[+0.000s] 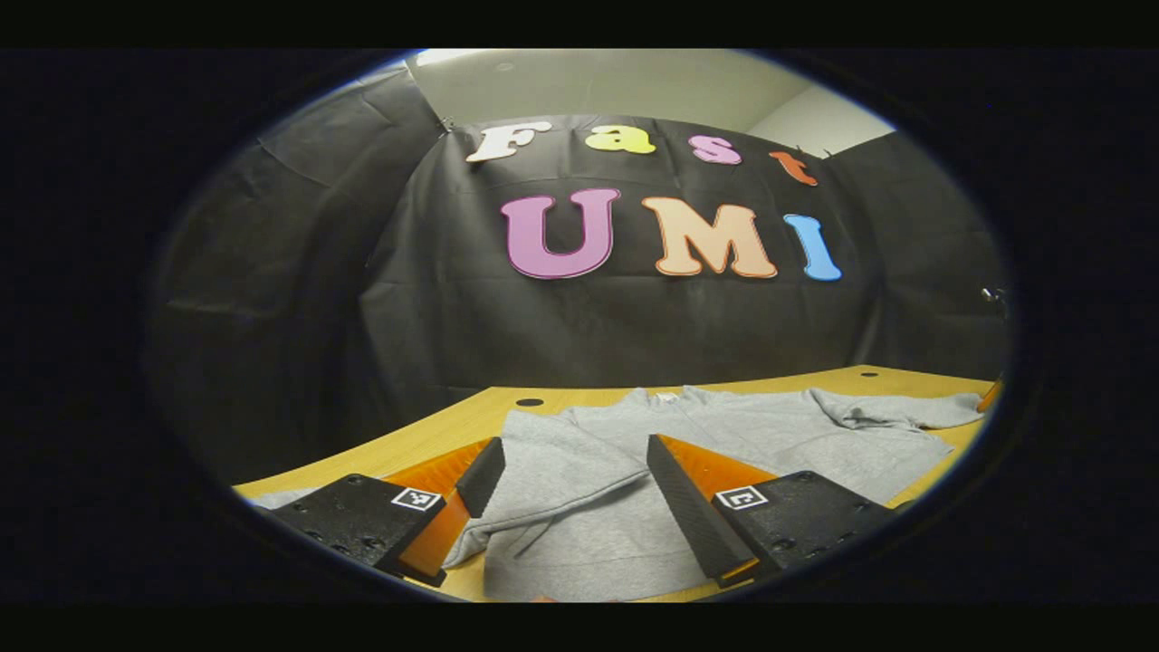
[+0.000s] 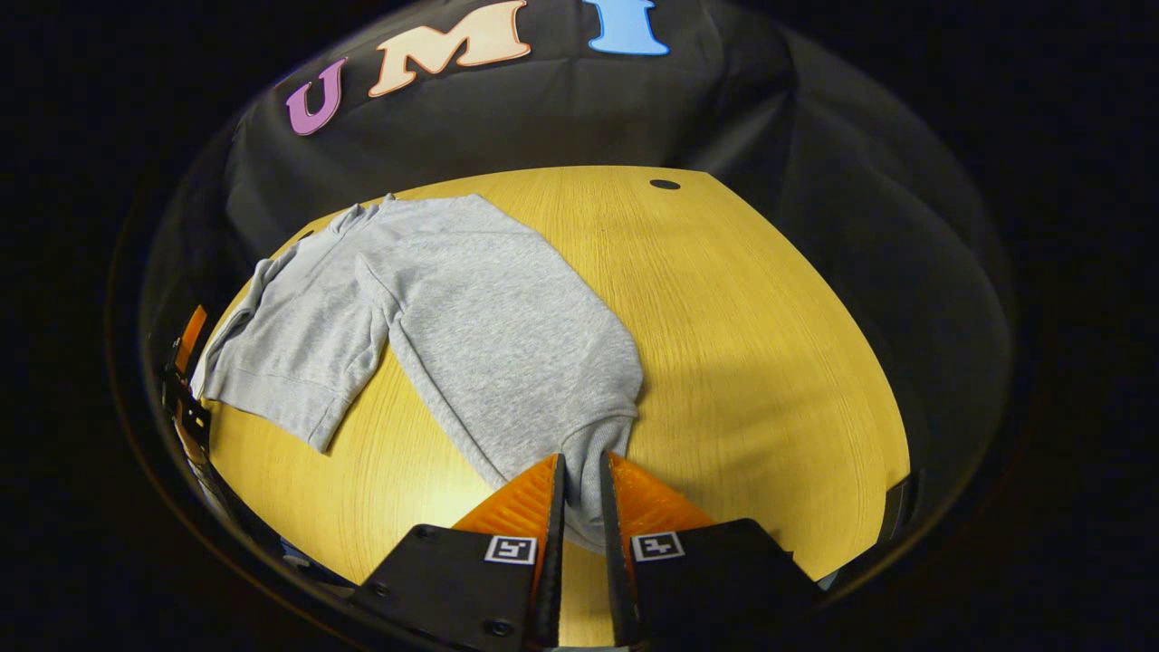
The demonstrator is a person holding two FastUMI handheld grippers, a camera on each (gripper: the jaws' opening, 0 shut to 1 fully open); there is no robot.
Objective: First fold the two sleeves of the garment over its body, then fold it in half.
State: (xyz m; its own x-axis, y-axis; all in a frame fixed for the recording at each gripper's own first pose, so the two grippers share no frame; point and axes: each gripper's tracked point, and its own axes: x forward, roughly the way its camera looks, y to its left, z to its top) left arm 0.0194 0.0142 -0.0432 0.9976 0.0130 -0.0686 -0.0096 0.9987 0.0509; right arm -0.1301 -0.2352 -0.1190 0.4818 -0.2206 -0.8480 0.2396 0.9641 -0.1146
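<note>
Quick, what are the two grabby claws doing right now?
Left gripper: open, hovering over the grey sweatshirt, holding nothing.
Right gripper: shut on the sweatshirt's sleeve cuff, on the wooden table.

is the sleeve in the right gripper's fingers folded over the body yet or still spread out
Still spread out. The sleeve stretches across the bare table, away from the sweatshirt body, its cuff pinched in the right gripper.

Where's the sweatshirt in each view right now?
Left gripper view: sweatshirt spread low in the middle, beyond the open fingers.
Right gripper view: sweatshirt left of centre, one cuff between the right gripper fingers.
Shared landmark: the wooden table.
</note>
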